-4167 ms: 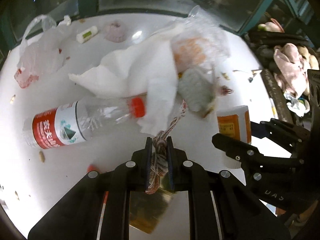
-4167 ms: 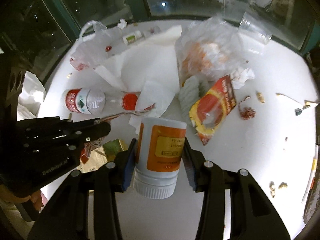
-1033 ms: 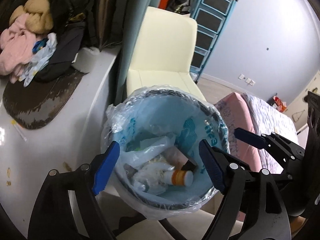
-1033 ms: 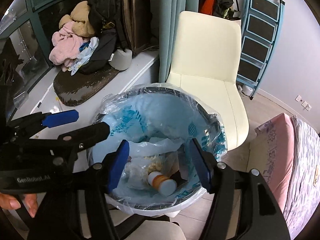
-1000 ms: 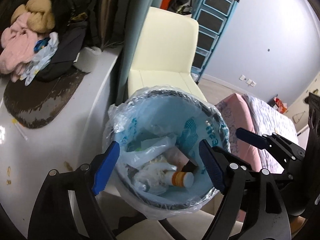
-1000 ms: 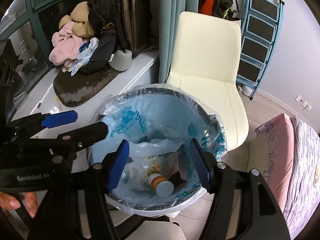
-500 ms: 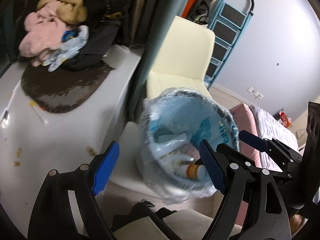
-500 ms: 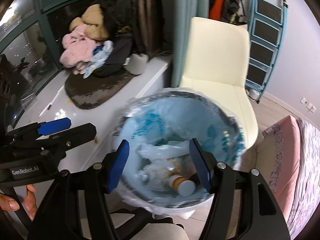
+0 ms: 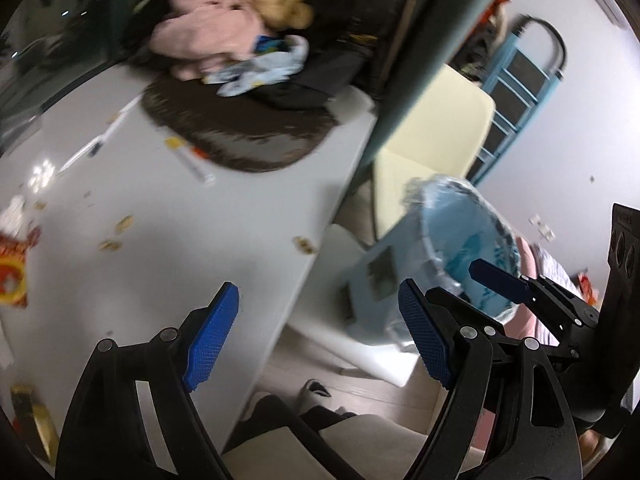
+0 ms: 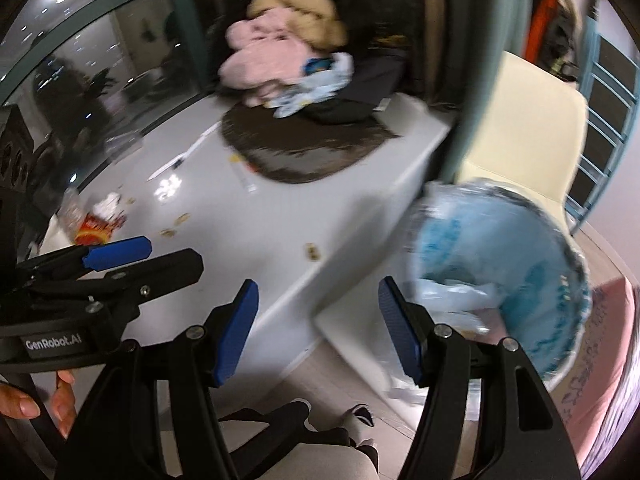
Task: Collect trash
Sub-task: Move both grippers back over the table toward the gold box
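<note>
Both hand-held grippers (empty) gape — left hand-held gripper [image 9: 320, 336], right hand-held gripper [image 10: 318, 330].

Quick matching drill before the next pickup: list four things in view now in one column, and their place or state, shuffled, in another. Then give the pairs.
Things:
1. trash bin
2. red snack wrapper
3. pink clothes
4. left gripper

Places or states:
A. piled at the far end of the white table
B. beside the table, in front of the cream chair, lined with a blue bag
C. open, nothing between its fingers
D. flat on the table at the left edge of the left wrist view

Pairs: 1-B, 2-D, 3-A, 4-C
</note>
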Motion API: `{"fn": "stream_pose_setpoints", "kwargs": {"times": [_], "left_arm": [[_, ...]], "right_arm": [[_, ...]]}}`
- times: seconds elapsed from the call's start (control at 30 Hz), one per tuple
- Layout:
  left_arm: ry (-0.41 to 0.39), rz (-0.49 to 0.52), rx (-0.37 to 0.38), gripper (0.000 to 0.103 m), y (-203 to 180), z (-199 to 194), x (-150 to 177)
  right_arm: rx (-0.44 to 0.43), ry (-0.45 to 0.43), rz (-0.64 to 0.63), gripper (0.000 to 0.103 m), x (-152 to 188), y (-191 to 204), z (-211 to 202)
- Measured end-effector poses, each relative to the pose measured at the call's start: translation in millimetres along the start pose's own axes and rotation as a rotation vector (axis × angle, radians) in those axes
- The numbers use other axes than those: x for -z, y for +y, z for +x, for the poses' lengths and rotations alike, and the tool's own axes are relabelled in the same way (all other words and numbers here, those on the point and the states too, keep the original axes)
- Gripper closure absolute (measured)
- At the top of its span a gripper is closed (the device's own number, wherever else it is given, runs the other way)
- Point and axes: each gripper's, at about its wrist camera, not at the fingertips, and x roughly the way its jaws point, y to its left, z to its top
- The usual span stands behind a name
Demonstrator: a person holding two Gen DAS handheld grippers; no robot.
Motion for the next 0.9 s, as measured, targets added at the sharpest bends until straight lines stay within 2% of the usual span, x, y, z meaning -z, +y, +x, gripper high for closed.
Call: {"fn": "stream_pose_setpoints", "kwargs": {"times": [0.5, 0.9], "left_arm": [[-0.055, -0.206, -0.129, 0.024, 138.6, -78.3, 59.0], [-0.117, -0.513, -0.256, 0.024, 222.3, -126.9, 115.1]], "right_arm": [[-0.160, 0.044, -0.219, 0.043, 7.3, 161.0, 27.3], [-0.310, 0.128, -0.489, 0.043, 6.2, 261.6, 50.4]]}}
